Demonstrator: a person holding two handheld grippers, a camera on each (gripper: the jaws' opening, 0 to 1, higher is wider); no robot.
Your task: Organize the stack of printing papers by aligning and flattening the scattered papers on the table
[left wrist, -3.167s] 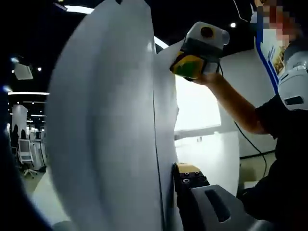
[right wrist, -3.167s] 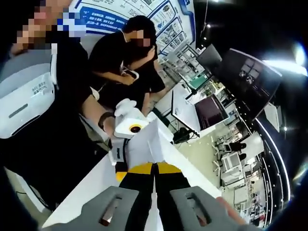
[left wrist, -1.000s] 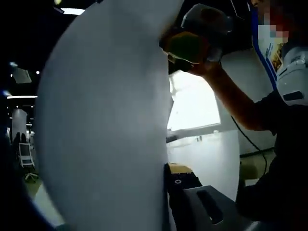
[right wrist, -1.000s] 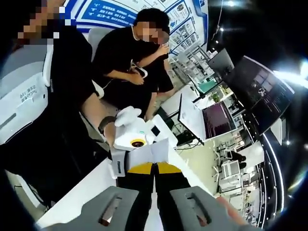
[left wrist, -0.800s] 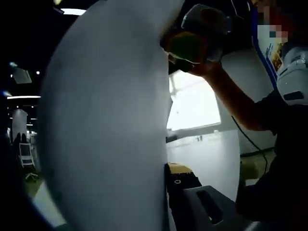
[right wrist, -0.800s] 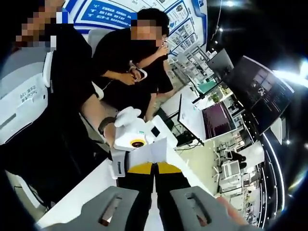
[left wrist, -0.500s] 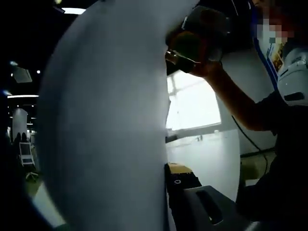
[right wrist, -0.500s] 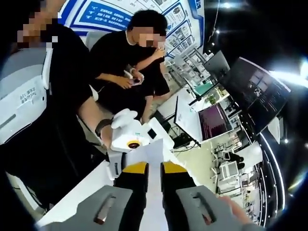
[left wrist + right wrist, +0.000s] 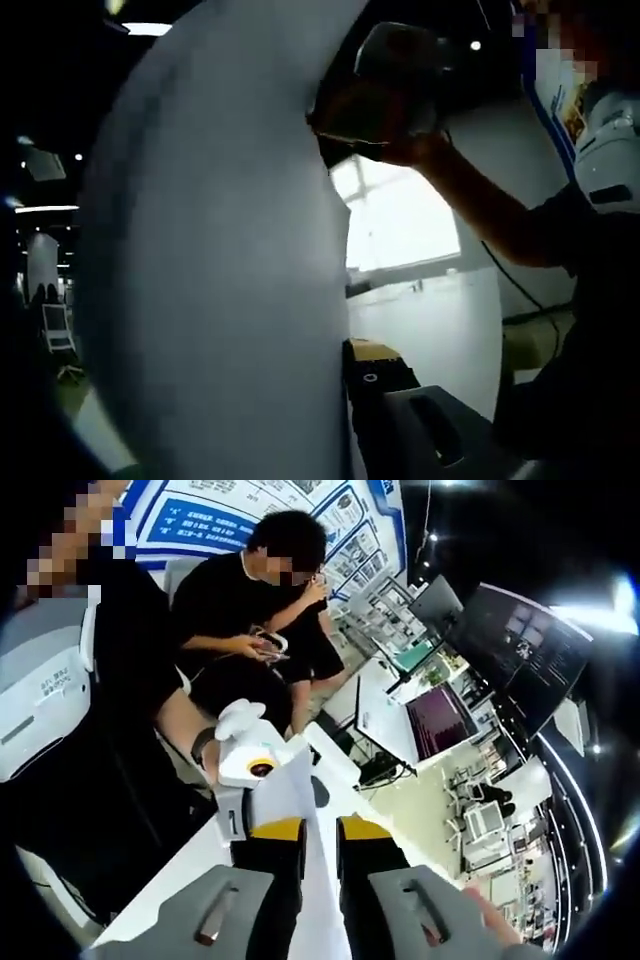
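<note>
Since half a second ago, we see the right hand-held gripper (image 9: 318, 842) spread its jaws wider, so a clear gap now shows on either side of the paper edge running up between them; three seconds back they were pressed together on it.

We see the stack of papers (image 9: 215, 270) as the largest thing in the left gripper view, held upright and edge-on, bowed outward like a pale wall from the bottom of the view to the top. In the right gripper view the same papers (image 9: 322, 900) rise as a thin white sheet between the parted jaws, which no longer pinch it.

We find the white counter (image 9: 175, 885) below, its near edge running along the left of the right gripper view.

The left hand-held gripper (image 9: 250, 775) grips the stack's far edge, jaws closed on the papers. In its own view one jaw stands beside the sheets and the other is hidden behind them.

A seated person (image 9: 255, 600) in black sits beyond the counter.
</note>
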